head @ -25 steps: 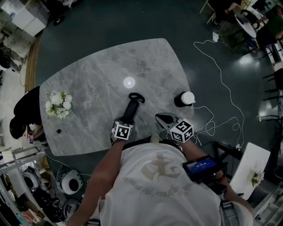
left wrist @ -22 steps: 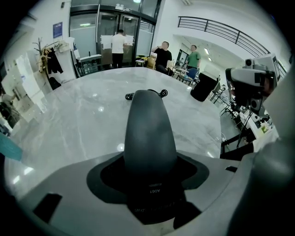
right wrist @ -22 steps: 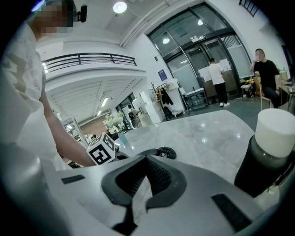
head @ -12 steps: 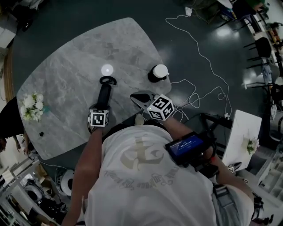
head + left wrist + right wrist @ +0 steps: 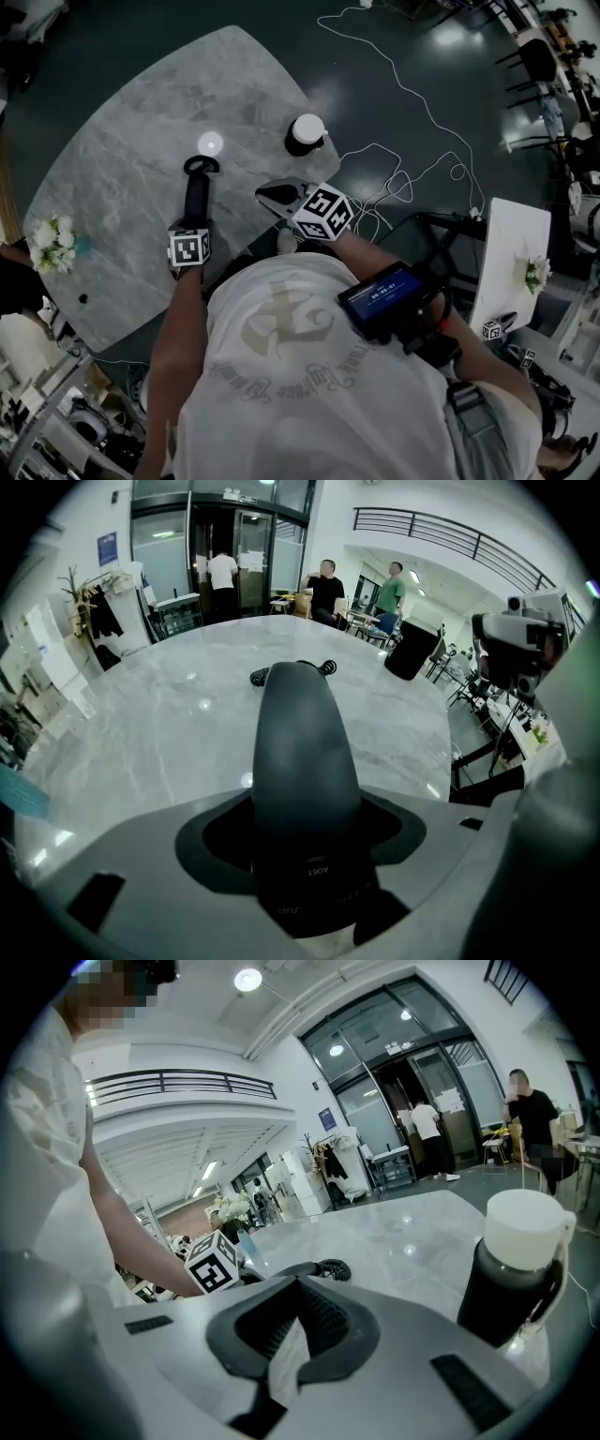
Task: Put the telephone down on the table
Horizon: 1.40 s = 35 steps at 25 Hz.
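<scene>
The telephone is a black handset [image 5: 197,195] with a coiled cord at its far end. It lies lengthwise in my left gripper [image 5: 194,217], which is shut on its near end and holds it low over the grey marble table [image 5: 122,178]. In the left gripper view the handset [image 5: 305,752] runs straight out from between the jaws. I cannot tell whether it touches the tabletop. My right gripper [image 5: 270,195] hovers at the table's near edge, just right of the handset, shut on nothing [image 5: 292,1330]. From the right gripper view the handset's end [image 5: 323,1267] shows beyond the left marker cube.
A dark bottle with a white lid [image 5: 306,133] [image 5: 514,1260] stands near the table's right edge. A white flower bunch [image 5: 49,242] sits at the far left. A white cable [image 5: 412,178] trails over the floor to the right. People stand by distant doors.
The head camera has swung, so the table sits further left and higher in view. Both grippers keep nearly the same places over the table, and the left grip on the handset is unchanged.
</scene>
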Available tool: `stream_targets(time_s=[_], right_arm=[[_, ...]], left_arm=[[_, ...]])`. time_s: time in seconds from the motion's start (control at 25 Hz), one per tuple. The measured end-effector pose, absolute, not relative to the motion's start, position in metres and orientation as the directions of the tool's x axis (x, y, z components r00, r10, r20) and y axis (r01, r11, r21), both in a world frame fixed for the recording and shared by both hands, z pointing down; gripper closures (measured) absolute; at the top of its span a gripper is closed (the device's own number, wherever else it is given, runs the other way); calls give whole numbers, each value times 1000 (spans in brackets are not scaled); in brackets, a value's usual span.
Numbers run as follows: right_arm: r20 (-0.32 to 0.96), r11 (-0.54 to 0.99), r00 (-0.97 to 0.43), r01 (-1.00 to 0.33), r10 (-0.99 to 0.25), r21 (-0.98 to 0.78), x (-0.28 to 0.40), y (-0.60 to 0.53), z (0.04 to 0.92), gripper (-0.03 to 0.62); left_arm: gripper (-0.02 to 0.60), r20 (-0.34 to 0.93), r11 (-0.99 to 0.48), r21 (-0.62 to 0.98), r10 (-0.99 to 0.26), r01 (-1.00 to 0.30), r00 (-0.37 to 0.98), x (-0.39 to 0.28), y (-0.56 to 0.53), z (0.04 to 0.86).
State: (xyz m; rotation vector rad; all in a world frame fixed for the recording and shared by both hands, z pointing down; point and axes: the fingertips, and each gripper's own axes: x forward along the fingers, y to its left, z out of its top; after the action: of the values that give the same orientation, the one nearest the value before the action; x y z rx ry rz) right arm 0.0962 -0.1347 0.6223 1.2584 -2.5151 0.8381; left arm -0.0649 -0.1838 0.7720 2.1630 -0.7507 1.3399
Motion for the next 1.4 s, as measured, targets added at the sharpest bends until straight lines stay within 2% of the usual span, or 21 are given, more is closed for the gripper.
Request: stream_targets(time_s=[0.08, 0.2, 0.36, 0.64, 1.08, 1.16, 1.28, 1.4], right_arm=[[417, 475, -614, -786, -670, -396, 98, -132, 620, 579], [411, 477, -615, -785, -672, -395, 101, -128, 619, 579], [405, 486, -623, -779, -670, -395, 101, -123, 619, 579], [383, 516, -650, -757, -656, -400, 92, -115, 615, 579], [326, 612, -720, -693, -613, -380, 85, -107, 605, 579], [313, 630, -729, -684, -609, -367, 86, -107, 603, 579], [292, 648, -742, -670, -604, -363, 85, -98, 604, 579], [272, 677, -750, -661, -603, -324, 83, -102, 602, 579]], left_arm=[[291, 906, -727, 114, -204, -677, 372, -65, -183, 770], [252, 899, -725, 110, -219, -680, 379, -65, -184, 765], [229, 881, -724, 125, -234, -679, 412, -65, -186, 758], [227, 859, -728, 144, -244, -670, 450, -76, -172, 737], [230, 790, -666, 139, -371, -733, 488, -83, -141, 692], [250, 759, -671, 143, -398, -728, 516, -76, -135, 683], [354, 705, -673, 153, -438, -723, 557, -68, -120, 673], [419, 648, -669, 159, -484, -726, 588, -61, -124, 663]])
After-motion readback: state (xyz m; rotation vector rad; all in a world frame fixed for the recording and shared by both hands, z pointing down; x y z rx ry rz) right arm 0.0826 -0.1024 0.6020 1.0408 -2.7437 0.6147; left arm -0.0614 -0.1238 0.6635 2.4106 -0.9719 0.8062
